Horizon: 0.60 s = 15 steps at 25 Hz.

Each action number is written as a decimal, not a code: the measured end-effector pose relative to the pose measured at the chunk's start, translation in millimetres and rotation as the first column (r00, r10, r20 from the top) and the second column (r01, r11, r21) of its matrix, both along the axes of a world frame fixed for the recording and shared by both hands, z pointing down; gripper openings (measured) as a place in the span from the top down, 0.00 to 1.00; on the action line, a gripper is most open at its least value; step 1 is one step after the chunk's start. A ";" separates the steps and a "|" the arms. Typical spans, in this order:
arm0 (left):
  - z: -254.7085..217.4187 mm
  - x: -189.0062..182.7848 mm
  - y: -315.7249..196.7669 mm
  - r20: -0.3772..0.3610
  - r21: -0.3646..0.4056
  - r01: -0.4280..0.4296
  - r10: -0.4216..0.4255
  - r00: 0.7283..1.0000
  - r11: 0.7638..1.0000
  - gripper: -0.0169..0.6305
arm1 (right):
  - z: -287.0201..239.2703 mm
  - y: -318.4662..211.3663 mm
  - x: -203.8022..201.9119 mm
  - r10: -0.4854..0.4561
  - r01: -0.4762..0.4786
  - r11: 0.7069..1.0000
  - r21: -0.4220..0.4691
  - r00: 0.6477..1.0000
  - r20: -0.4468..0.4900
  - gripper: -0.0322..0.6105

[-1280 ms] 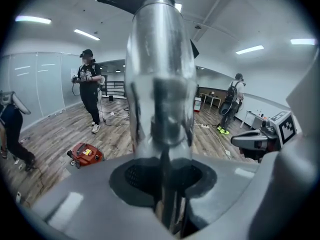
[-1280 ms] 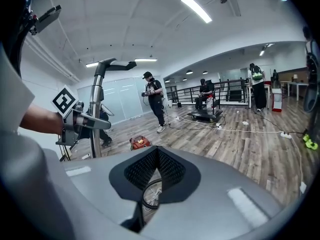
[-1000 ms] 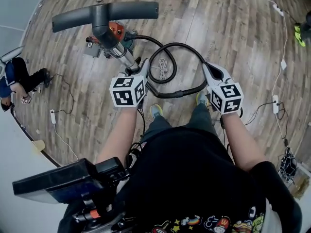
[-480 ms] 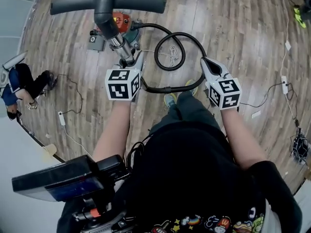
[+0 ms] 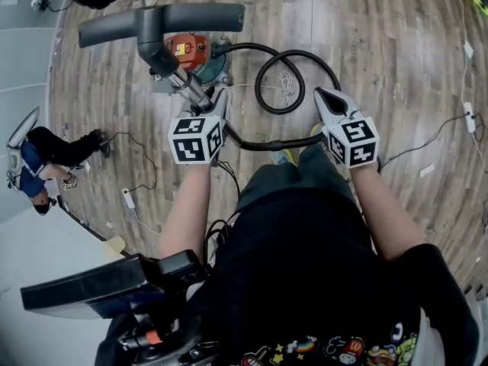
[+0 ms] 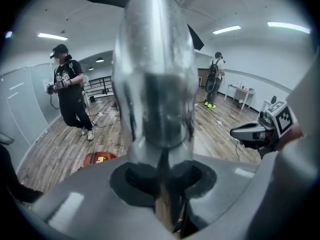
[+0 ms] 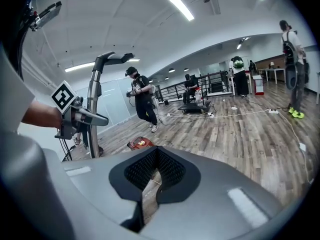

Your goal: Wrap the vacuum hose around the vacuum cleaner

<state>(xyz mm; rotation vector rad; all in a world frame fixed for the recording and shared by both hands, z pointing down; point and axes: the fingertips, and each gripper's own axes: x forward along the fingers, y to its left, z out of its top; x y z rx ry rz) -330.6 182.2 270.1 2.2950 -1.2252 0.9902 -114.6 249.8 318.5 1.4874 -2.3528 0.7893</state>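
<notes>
The vacuum cleaner's red body (image 5: 187, 50) stands on the wood floor, with a black T-shaped nozzle (image 5: 160, 20) on a metal tube (image 5: 191, 88) rising toward me. My left gripper (image 5: 216, 101) is shut on that metal tube (image 6: 155, 79). The black hose (image 5: 297, 58) leaves the body, makes one loop on the floor, passes beneath my right gripper (image 5: 324, 97) and runs back along (image 5: 263, 145) to the tube. The right gripper (image 7: 155, 171) is shut, and its own view shows only floor in the slit between its jaws. The red body (image 7: 141, 143) lies ahead of it.
A white cord (image 5: 284, 82) lies inside the hose loop. Cables and a power strip (image 5: 467, 48) trail along the right side of the floor. A person in black (image 6: 70, 96) stands to the left; another person (image 6: 216, 81) stands farther back. Railings and tables line the far wall.
The hose loop and the vacuum body have drifted slightly right and up in the head view. Both grippers keep the same closure, the left one still on the tube.
</notes>
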 end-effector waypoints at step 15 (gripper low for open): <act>26.8 -83.7 -165.7 0.137 0.038 -0.298 0.290 0.947 0.954 0.82 | 19.3 -70.9 -69.6 0.246 -0.251 0.966 -0.063 0.966 -0.078 0.91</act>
